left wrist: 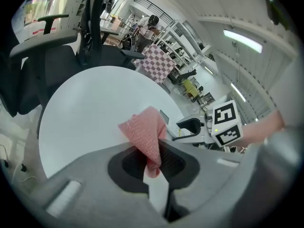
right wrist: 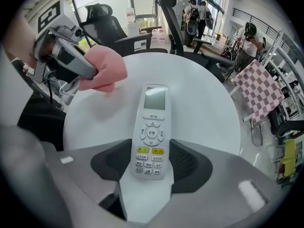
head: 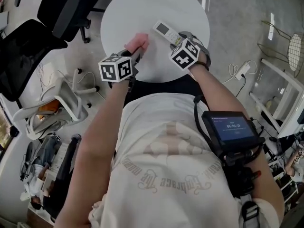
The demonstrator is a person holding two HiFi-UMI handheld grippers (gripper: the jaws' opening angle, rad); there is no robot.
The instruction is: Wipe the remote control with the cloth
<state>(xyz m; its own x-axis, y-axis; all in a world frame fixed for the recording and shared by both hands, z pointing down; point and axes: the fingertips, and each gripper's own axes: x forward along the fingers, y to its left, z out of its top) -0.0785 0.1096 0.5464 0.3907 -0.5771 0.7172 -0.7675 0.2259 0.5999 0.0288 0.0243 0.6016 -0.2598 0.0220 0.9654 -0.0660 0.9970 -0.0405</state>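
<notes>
We wear a cream short-sleeved T-shirt (head: 166,175) with faded curved lettering and black straps (head: 196,109) carrying a small black screen unit (head: 231,129). Our grey plastic left gripper (left wrist: 154,163) and right gripper (right wrist: 151,163) each bear a black-and-white marker cube (head: 115,68).

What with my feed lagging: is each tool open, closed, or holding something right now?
Left tool: closed on the pink cloth.
Right tool: closed on the remote control, at its lower end.
</notes>
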